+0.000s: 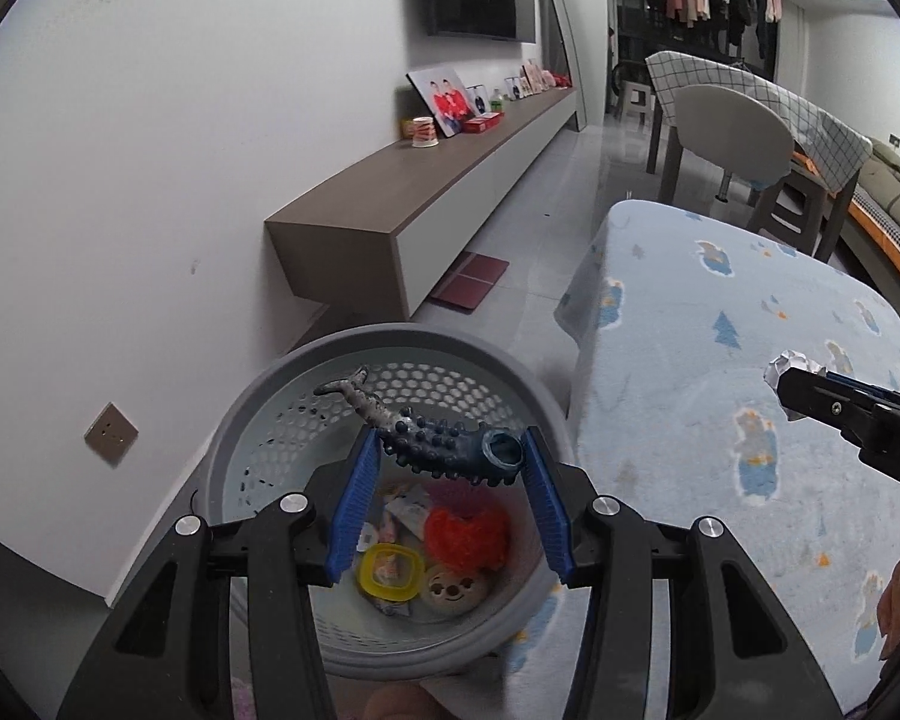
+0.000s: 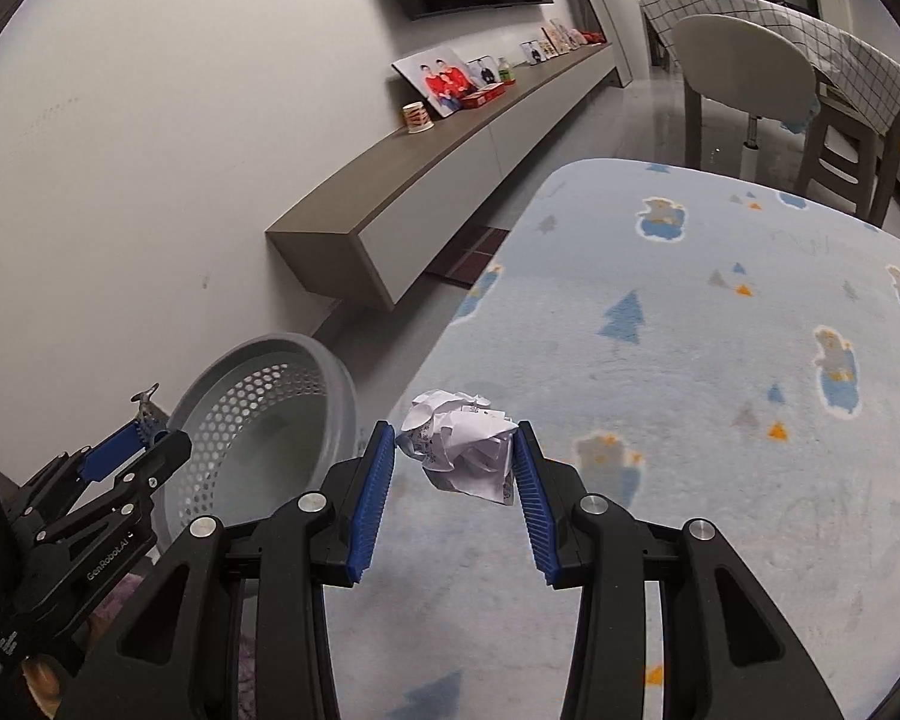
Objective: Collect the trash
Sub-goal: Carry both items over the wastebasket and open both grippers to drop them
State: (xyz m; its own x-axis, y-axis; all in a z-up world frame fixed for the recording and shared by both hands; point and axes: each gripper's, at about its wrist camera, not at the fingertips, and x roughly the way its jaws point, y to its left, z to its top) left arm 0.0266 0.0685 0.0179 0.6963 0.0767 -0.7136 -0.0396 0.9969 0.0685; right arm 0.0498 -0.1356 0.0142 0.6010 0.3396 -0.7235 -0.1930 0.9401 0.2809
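Observation:
My left gripper (image 1: 450, 450) is shut on a dark blue knobbly rubber fish toy (image 1: 432, 438) and holds it over the grey perforated basket (image 1: 306, 360). The basket holds a red fuzzy item (image 1: 465, 534), a yellow ring (image 1: 390, 570) and a round face toy (image 1: 453, 591). My right gripper (image 2: 453, 450) is shut on a crumpled white paper ball (image 2: 462, 450), held just above the blue patterned blanket (image 2: 720, 420). The right gripper with the paper (image 1: 795, 369) shows at the right of the left wrist view. The left gripper (image 2: 144, 426) shows beside the basket (image 2: 252, 420) in the right wrist view.
The blanket-covered table (image 1: 750, 360) stands right of the basket. A long low wall cabinet (image 1: 420, 180) with photos and a cup runs along the white wall. A chair (image 1: 732, 132) and a checked-cloth table stand behind. A red mat (image 1: 471, 282) lies on the floor.

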